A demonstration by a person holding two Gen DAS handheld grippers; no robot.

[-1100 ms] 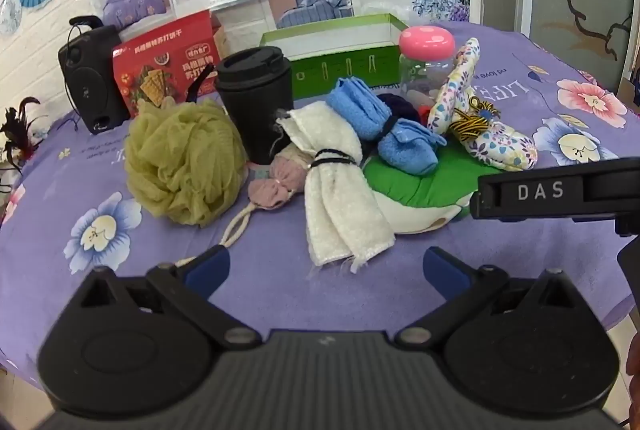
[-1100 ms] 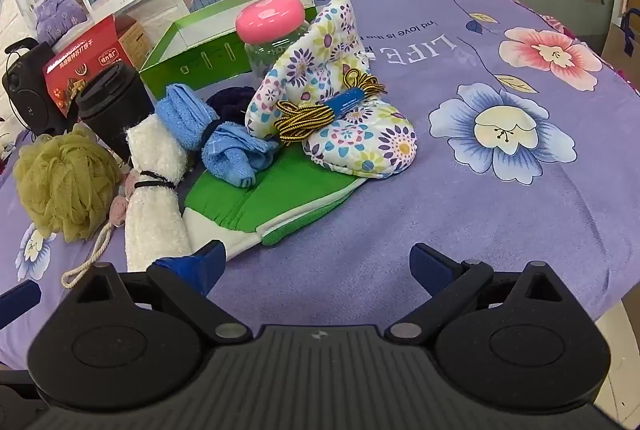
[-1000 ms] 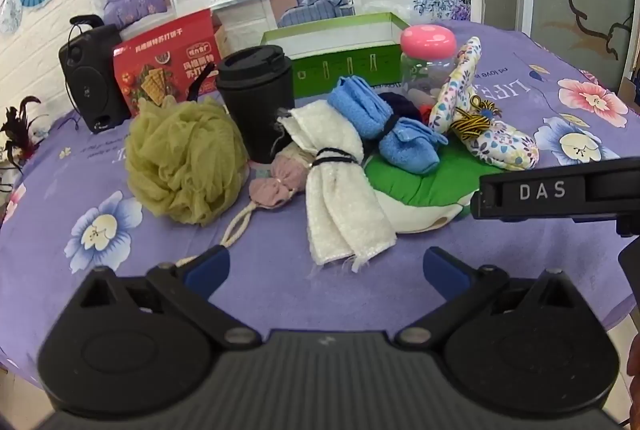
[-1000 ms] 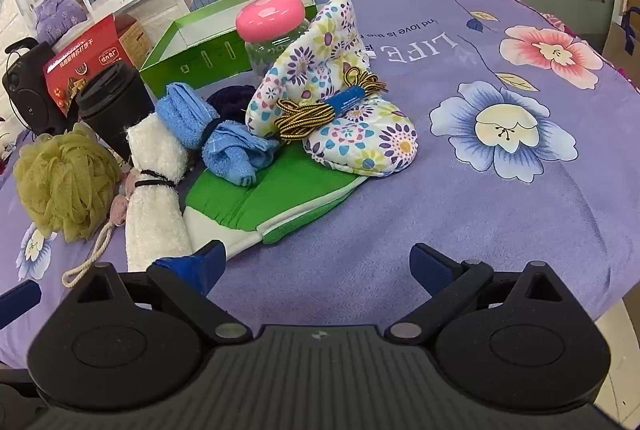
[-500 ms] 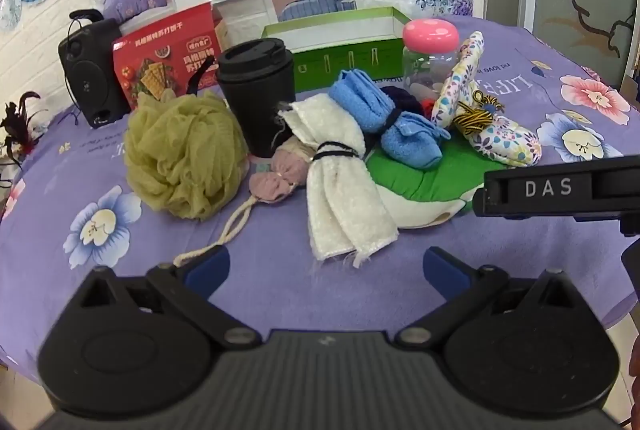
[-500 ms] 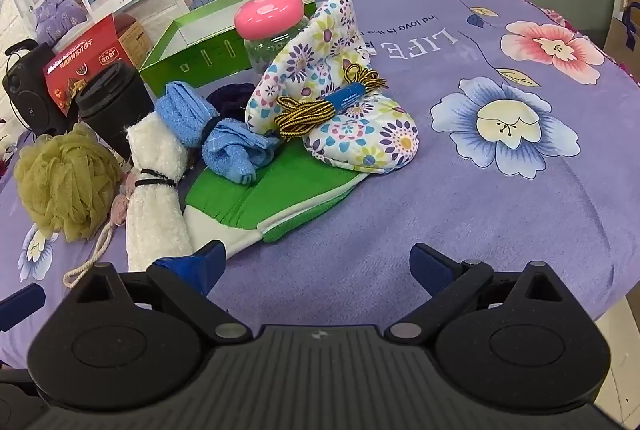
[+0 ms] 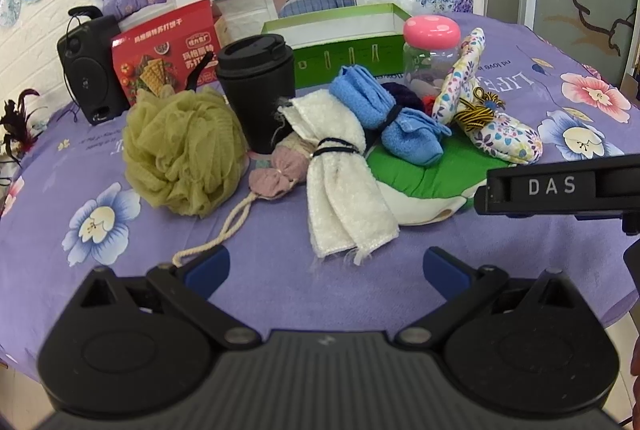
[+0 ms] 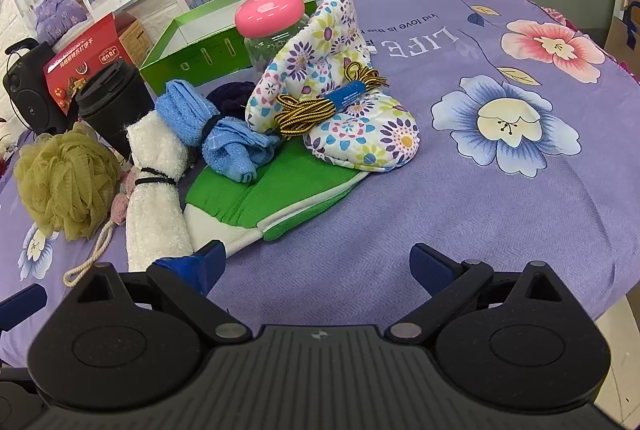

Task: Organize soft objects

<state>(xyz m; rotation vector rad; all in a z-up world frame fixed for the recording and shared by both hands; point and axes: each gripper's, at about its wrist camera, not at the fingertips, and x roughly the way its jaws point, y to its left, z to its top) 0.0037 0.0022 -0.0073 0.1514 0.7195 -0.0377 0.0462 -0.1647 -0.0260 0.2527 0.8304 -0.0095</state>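
Soft things lie in a heap on the purple flowered tablecloth (image 7: 100, 270): an olive mesh sponge (image 7: 180, 158), a white towel (image 7: 344, 190) tied with a black band, a blue towel (image 7: 396, 122), a green mitt (image 7: 424, 170), a floral oven mitt (image 7: 492, 122) with a yellow-black lace bundle (image 8: 320, 106) on it, and a small pink pouch (image 7: 276, 174). They show too in the right wrist view: sponge (image 8: 64, 186), white towel (image 8: 156, 190), blue towel (image 8: 216, 134), green mitt (image 8: 260, 198), floral mitt (image 8: 348, 110). My left gripper (image 7: 326, 266) and right gripper (image 8: 316, 262) are open and empty, short of the heap.
Behind the heap stand a black lidded cup (image 7: 256, 90), a pink-lidded jar (image 7: 432, 50), an open green box (image 7: 344, 34), a red carton (image 7: 160, 54) and a black speaker (image 7: 88, 66). The table's edge curves down at the right (image 8: 616, 294).
Both grippers have drifted slightly; the heap sits a touch lower and closer in the left wrist view. Nothing on the table has moved.
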